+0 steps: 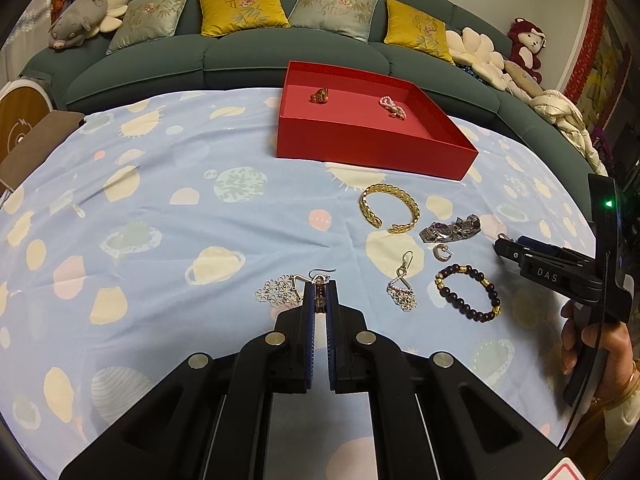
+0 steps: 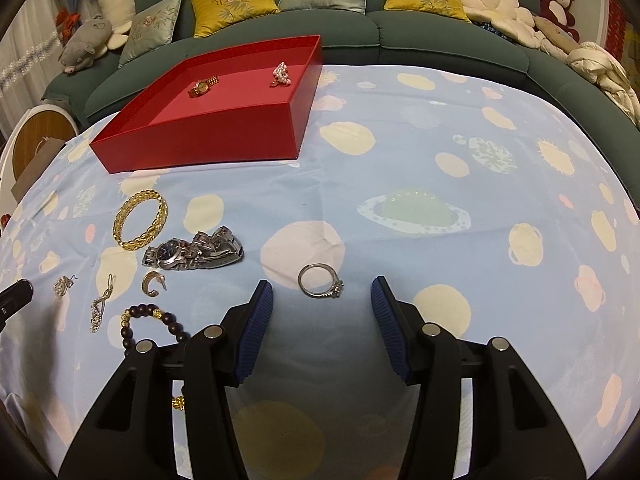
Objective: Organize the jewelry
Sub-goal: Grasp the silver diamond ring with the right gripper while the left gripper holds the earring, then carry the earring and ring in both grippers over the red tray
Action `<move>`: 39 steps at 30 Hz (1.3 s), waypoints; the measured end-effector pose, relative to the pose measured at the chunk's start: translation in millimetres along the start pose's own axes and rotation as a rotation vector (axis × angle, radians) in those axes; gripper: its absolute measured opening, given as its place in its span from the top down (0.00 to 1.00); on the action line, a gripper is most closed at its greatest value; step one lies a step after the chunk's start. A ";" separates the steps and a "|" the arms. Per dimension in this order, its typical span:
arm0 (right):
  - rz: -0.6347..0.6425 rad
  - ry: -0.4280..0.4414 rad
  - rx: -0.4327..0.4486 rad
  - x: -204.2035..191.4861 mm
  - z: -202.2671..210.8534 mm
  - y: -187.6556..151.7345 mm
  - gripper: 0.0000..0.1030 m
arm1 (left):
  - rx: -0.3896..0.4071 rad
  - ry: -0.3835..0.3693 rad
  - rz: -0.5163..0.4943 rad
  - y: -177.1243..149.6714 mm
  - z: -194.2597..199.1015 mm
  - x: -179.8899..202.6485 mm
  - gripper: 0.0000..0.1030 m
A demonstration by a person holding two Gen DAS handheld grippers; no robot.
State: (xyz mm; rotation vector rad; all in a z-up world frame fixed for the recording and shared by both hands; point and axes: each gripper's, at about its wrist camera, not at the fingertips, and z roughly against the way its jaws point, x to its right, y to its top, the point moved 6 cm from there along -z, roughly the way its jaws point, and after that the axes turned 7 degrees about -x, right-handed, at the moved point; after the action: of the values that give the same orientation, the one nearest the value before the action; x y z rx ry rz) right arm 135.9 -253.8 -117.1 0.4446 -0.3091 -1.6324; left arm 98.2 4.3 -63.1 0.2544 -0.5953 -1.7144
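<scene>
A red tray (image 1: 372, 148) (image 2: 208, 136) holds a gold watch (image 2: 203, 86) and a pearl piece (image 2: 282, 73). On the cloth lie a gold bangle (image 1: 389, 208) (image 2: 140, 220), a silver watch (image 1: 450, 230) (image 2: 196, 254), a hoop earring (image 1: 442, 252) (image 2: 153, 283), a dark bead bracelet (image 1: 468, 293) (image 2: 154, 322) and a silver drop earring (image 1: 402, 284) (image 2: 100, 308). My left gripper (image 1: 320, 286) is shut on a silver flower earring (image 1: 282, 290). My right gripper (image 2: 322, 286) is open around a silver ring (image 2: 320, 282); it also shows in the left wrist view (image 1: 504, 246).
A blue patterned cloth (image 1: 180, 220) covers the table. A green sofa (image 1: 240, 60) with cushions and plush toys runs behind it. A brown bag (image 1: 36, 140) and a round white and wood object (image 1: 20, 120) stand at the far left.
</scene>
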 end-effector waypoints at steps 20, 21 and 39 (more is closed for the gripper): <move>0.041 -0.026 0.034 -7.1 8.8 1.6 0.78 | 0.005 -0.015 0.003 1.4 1.1 -1.8 0.97; 0.041 -0.017 0.041 -8.9 12.1 2.7 0.78 | 0.007 -0.019 0.005 1.9 2.3 -1.1 0.97; 0.093 0.173 0.141 -66.3 73.5 41.1 0.78 | 0.119 -0.029 -0.018 56.1 31.4 21.0 0.97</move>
State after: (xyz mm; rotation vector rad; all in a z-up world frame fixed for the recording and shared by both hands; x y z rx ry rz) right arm 143.2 -196.9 -26.5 0.6645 -0.3111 -1.4760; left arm 125.9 -15.1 -4.5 0.3202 -0.7194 -1.7048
